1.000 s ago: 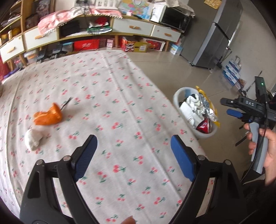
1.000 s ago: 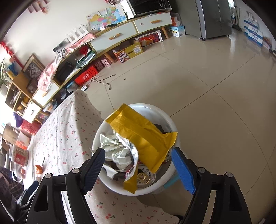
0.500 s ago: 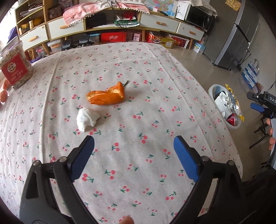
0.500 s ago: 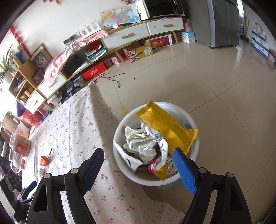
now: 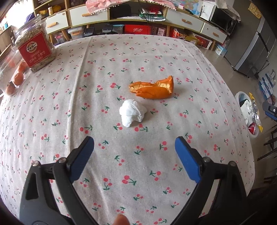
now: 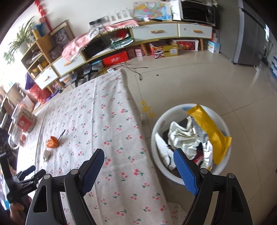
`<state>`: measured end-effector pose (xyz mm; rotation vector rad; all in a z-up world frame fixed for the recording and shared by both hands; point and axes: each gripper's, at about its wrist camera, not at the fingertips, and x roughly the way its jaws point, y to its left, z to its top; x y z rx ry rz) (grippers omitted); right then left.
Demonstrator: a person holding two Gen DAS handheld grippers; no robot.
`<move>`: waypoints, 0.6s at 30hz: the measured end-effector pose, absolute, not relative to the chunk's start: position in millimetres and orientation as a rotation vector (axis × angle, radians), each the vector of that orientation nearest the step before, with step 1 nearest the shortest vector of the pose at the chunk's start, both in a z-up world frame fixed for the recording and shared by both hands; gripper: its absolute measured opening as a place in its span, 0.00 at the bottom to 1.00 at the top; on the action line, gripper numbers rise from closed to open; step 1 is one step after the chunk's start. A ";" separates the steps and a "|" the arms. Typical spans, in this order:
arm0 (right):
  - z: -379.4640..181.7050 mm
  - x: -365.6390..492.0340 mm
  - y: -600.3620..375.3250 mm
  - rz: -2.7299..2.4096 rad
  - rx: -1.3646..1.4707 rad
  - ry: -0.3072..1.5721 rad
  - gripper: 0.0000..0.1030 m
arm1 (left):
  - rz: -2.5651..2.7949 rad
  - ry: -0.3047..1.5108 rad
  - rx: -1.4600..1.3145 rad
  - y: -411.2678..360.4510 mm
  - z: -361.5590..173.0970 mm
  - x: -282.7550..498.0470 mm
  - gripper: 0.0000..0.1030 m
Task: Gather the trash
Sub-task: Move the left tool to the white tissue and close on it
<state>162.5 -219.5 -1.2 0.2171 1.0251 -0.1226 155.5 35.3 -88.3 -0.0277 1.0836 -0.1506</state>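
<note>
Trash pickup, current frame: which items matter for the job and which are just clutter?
Job items:
- orange peel on the tablecloth
- crumpled tissue beside the peel
- trash bin on the floor, already holding wrappers
- left claw, open, facing the tissue
- right claw, open

Lying about:
- seed jar
- tangerines

Left wrist view faces tabletop, near orange peel; right view overlooks bin; both share both.

A lived-in home living room: cluttered drawer sideboard, microwave, fridge, cherry-print tablecloth.
</note>
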 end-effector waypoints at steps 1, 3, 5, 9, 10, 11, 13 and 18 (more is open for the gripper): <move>-1.7 164.5 -214.3 -0.120 0.202 1.024 0.87 | -0.143 1.082 -0.024 36.8 -89.1 157.1 0.92; -3.2 170.7 -203.3 -0.110 0.168 1.029 0.87 | -0.139 1.081 -0.021 39.4 -90.6 159.7 0.92; -5.1 174.6 -195.7 -0.105 0.137 1.032 0.87 | -0.140 1.086 -0.026 42.7 -93.0 163.4 0.92; -9.4 182.3 -180.9 -0.086 0.097 1.044 0.88 | -0.130 1.075 -0.029 49.5 -97.6 170.2 0.92; -10.6 184.3 -177.6 -0.078 0.094 1.049 0.88 | -0.129 1.072 -0.028 50.3 -98.2 171.8 0.92; -11.5 185.8 -174.6 -0.071 0.090 1.053 0.88 | -0.130 1.070 -0.032 52.9 -100.0 173.7 0.92; -13.3 189.1 -168.6 -0.061 0.079 1.058 0.88 | -0.136 1.068 -0.054 58.5 -103.0 176.8 0.92; -18.4 195.9 -159.1 -0.048 0.076 1.074 0.88 | -0.182 1.007 -0.107 67.0 -102.2 179.8 0.92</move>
